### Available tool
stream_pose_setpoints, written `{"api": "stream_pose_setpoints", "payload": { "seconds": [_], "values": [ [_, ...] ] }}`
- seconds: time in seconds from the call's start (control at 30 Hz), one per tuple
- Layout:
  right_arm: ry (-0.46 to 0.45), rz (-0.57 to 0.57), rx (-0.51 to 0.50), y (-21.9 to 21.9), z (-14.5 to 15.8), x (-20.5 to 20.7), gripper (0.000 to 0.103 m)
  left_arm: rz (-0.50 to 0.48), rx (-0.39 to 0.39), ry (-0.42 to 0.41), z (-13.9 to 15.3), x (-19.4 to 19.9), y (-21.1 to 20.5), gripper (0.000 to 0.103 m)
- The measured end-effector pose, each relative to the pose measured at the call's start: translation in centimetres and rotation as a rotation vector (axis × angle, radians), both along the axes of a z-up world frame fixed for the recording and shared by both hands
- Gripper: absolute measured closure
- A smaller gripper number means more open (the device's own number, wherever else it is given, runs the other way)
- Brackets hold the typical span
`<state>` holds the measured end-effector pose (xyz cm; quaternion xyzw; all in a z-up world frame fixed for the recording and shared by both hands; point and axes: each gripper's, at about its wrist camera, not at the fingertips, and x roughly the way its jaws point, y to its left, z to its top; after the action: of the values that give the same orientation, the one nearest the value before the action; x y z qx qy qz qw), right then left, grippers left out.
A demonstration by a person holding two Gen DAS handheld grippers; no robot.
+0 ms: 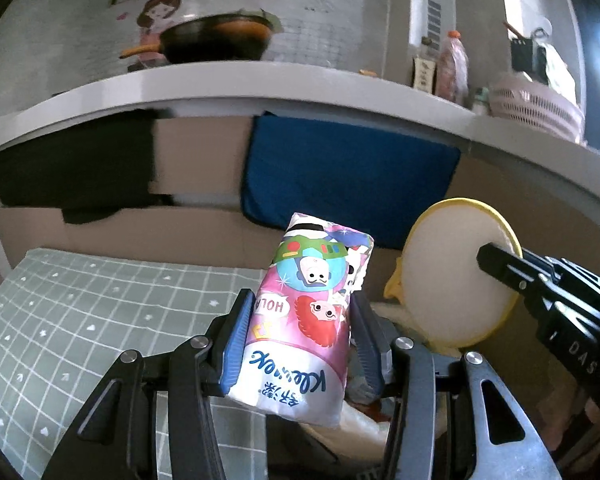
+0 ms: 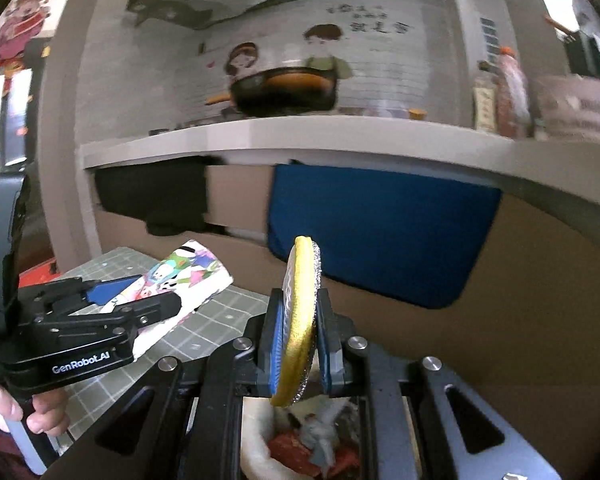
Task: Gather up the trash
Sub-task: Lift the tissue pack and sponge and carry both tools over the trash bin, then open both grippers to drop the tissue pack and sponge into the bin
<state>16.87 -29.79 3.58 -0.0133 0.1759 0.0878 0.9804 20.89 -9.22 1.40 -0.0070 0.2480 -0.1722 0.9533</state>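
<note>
Plainly, "Kleenex" tissue pack (image 1: 306,320), perhaps "HOLA".

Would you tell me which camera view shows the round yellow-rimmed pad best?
The left wrist view: there the round yellow-rimmed pad faces the camera, showing its pale disc, with the right gripper clamping its edge. The right wrist view shows the pad only edge-on between the blue pads.

White counter (image 1: 228,80) along a tiled wall (image 1: 320,36) with cartoon stickers; blue cloth (image 1: 340,172) hangs below, window light at right
</note>
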Motion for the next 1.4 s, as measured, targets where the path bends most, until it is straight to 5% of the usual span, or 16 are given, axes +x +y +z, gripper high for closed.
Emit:
{"api": "stream_pose_setpoints", "payload": {
  "seconds": [0.93, 1.4],
  "values": [
    [0.291, -0.108, 0.138, -6.7, -12.6, 5.4, 0.089, -0.155, -0.057, 0.376, -13.1, 6.8, -6.8, 0.054],
    [0.378, -0.137, 0.144, -7.1, -15.8, 7.0, 0.089, -0.207, -0.213, 0.362, -11.3, 7.8, -5.7, 0.048]
  ]
}}
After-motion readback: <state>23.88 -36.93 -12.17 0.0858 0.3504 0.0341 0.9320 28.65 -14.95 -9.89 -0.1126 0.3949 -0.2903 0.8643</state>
